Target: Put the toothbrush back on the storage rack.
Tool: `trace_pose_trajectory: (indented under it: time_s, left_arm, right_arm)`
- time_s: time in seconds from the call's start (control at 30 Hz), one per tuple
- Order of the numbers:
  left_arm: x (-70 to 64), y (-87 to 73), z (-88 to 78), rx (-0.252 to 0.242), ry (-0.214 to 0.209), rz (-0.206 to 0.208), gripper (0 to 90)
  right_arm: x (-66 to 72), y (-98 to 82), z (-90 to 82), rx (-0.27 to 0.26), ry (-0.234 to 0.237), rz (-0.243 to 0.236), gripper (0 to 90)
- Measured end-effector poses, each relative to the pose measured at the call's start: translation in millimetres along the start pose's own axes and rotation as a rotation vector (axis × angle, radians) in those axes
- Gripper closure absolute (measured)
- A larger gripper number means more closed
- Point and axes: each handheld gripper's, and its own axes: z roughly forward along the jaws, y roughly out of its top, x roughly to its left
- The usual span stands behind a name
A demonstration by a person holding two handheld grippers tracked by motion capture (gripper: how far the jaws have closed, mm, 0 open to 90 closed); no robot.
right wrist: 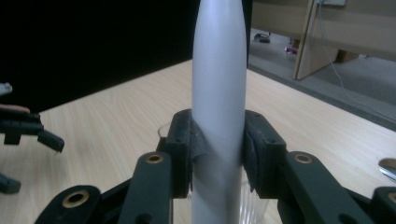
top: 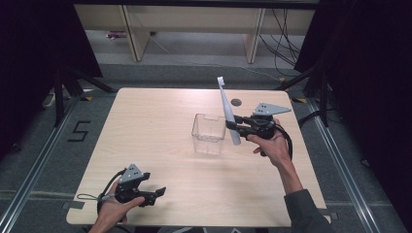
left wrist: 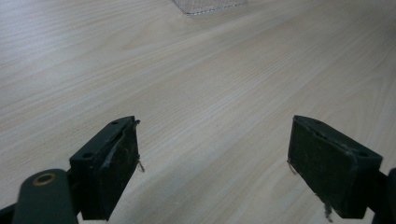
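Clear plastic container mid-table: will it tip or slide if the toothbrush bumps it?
The clear, thin-walled plastic container looks empty, so probably light and prone to sliding on the smooth wooden table. It is taller than wide, so a knock near the rim might tip it.

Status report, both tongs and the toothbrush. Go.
Right tongs shut on the toothbrush, held upright beside the clear container. Left tongs open, holding nothing, low over the table's near corner. Nothing in the way.

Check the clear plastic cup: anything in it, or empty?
Empty. The clear square plastic cup shows bare table through its walls; the white electric toothbrush is clamped in the right tongs beside it, not inside.
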Motion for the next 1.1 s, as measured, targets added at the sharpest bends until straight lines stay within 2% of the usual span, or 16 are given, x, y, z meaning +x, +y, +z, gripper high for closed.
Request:
trace_pose_trajectory:
  time_s: [0.07, 0.13, 0.3, 0.37, 0.43, 0.53, 0.6, 0.63, 0.7, 0.73, 0.8, 0.87, 0.9, 0.93, 1.1]
  left_arm:
    - [-0.4, -0.1, 0.3, -0.008, 0.001, -0.005, 15.6]
    - [-0.8, -0.1, -0.1, -0.009, 0.009, -0.006, 15.6]
    - [-1.0, -0.2, -0.2, -0.008, 0.006, -0.006, 15.6]
    - [-1.2, -0.6, 0.0, -0.012, 0.001, -0.003, 15.6]
    - [-1.4, -0.8, 0.1, -0.016, 0.001, -0.005, 15.6]
    - [-0.6, -0.2, -0.9, -0.006, -0.001, -0.003, 15.5]
    - [-0.7, -0.2, -1.0, -0.007, 0.000, -0.002, 15.5]
    - [-0.4, -0.7, -0.6, -0.010, -0.006, 0.000, 15.5]
    - [-0.8, -0.7, -0.3, -0.013, -0.008, -0.003, 15.5]
    - [-0.6, -0.8, -0.6, -0.010, -0.007, -0.001, 15.5]
    - [-0.5, -0.8, -0.8, -0.010, -0.007, 0.000, 15.5]
    - [-0.5, -0.8, -1.1, -0.011, -0.007, -0.001, 15.5]
    - [-0.6, -0.9, -1.1, -0.011, -0.007, -0.001, 15.5]
    - [-0.7, -1.0, -1.1, -0.012, -0.007, -0.001, 15.5]
    - [-1.2, -1.0, -0.9, -0.014, -0.009, -0.003, 15.5]
  right_arm:
    - [0.2, 2.4, 1.9, 0.008, 0.001, 0.006, 66.2]
    - [-0.1, 8.2, 11.2, -0.017, -0.001, 0.010, 66.2]
    - [-0.4, 14.3, 24.3, -0.020, -0.004, 0.022, 66.2]
    - [-3.4, 16.7, 34.6, -0.025, -0.013, 0.013, 66.2]
    - [-5.0, 16.8, 37.3, -0.027, -0.014, 0.007, 66.2]
    - [-7.7, 14.5, 50.8, -0.018, -0.026, 0.029, 66.2]
    - [-9.4, 14.2, 53.0, -0.019, -0.031, 0.012, 66.2]
    - [-8.4, 13.5, 56.7, -0.011, -0.026, 0.035, 66.2]
    - [-8.7, 12.7, 61.9, -0.003, -0.029, 0.029, 66.2]
    - [-10.6, 11.4, 66.3, 0.000, -0.030, 0.010, 66.2]
    - [-10.7, 9.0, 69.8, 0.014, -0.026, 0.026, 66.2]
    - [-12.0, 6.2, 73.1, 0.025, -0.036, 0.009, 66.2]
    - [-11.4, 4.3, 74.9, 0.030, -0.033, 0.025, 66.1]
    - [-13.1, 3.0, 76.1, 0.036, -0.036, 0.011, 66.2]
    - [-12.8, -3.8, 83.1, 0.062, -0.024, 0.020, 66.2]
